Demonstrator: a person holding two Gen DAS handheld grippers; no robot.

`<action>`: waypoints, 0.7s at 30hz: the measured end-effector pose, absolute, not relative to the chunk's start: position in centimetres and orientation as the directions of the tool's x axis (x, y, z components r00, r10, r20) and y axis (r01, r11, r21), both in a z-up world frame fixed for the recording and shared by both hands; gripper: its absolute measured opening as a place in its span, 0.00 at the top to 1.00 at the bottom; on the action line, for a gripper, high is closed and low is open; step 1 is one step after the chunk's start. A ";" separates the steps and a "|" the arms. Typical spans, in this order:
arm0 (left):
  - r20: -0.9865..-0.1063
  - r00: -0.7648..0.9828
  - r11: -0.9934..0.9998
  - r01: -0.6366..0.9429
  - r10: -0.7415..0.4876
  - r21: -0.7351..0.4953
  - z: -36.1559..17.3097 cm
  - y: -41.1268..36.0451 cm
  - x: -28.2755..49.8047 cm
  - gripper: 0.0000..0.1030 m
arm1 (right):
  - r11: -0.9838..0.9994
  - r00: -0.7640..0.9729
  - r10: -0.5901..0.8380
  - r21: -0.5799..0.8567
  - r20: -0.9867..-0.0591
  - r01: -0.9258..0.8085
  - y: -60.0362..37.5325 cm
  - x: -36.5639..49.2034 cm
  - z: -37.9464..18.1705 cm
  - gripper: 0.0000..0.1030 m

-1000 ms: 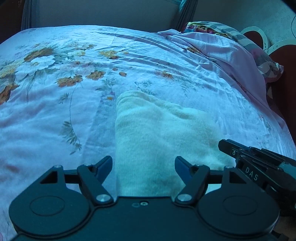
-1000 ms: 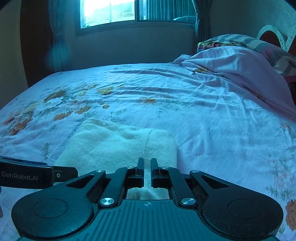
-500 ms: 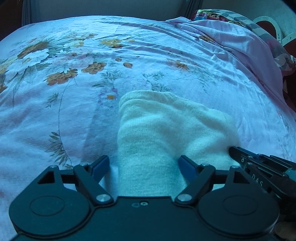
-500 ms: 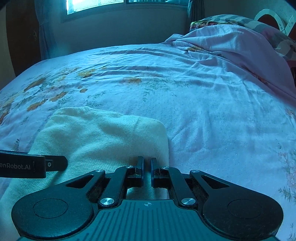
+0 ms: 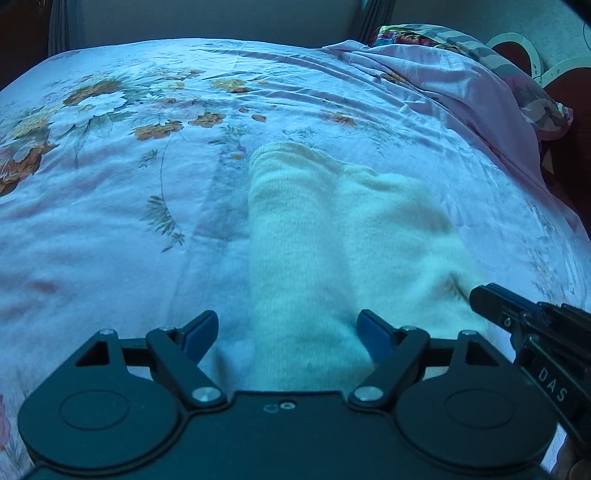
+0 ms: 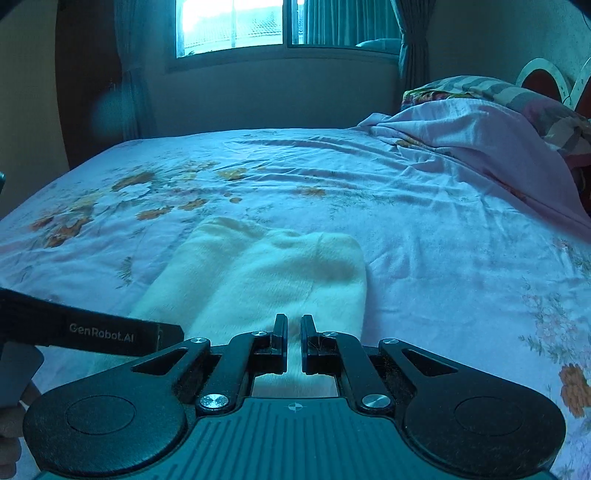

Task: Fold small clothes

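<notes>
A cream knitted garment (image 5: 332, 236) lies folded on the floral bed sheet (image 5: 110, 221); it also shows in the right wrist view (image 6: 266, 273). My left gripper (image 5: 286, 328) is open, its blue pads on either side of the garment's near left edge. My right gripper (image 6: 293, 332) is shut on the garment's near right edge, with cloth pinched between the fingers. The right gripper's tip (image 5: 487, 299) shows at the right of the left wrist view, on the cloth. The left gripper's side (image 6: 92, 328) shows at the left of the right wrist view.
A bunched pink blanket (image 6: 480, 140) and a patterned pillow (image 6: 498, 92) lie at the bed's far right, by the headboard (image 6: 543, 74). A window (image 6: 236, 26) with curtains is on the far wall. The floral sheet (image 6: 443, 240) spreads around the garment.
Both views tipped down toward the bed half a second ago and have lifted back. The left gripper stays open and the right stays shut on the garment's edge.
</notes>
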State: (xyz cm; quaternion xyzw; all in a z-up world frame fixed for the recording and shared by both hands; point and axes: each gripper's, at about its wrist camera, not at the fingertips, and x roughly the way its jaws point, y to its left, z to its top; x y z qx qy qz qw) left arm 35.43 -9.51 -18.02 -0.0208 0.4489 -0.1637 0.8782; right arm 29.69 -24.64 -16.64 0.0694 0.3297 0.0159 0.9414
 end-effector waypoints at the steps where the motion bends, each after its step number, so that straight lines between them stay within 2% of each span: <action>1: -0.782 0.542 0.945 0.271 -0.309 -0.186 -18.0 -9.4 34.9 0.21 | 0.990 0.777 0.081 0.144 -0.625 0.013 -24.3 29.0 -16.8 0.96; 9: -0.797 0.517 0.942 0.276 -0.312 -0.190 -18.7 -8.7 30.9 0.20 | 0.990 0.730 0.067 0.137 -0.680 0.037 -23.9 24.4 -19.5 0.96; 17: -0.808 0.508 0.945 0.278 -0.297 -0.172 -18.7 -8.7 29.3 0.20 | 0.990 0.718 0.063 0.137 -0.694 0.045 -23.8 22.8 -19.2 0.96; 21: -0.802 0.516 0.945 0.274 -0.299 -0.176 -18.0 -8.3 29.0 0.23 | 0.985 0.717 0.080 0.166 -0.692 0.050 -24.3 22.6 -18.4 0.96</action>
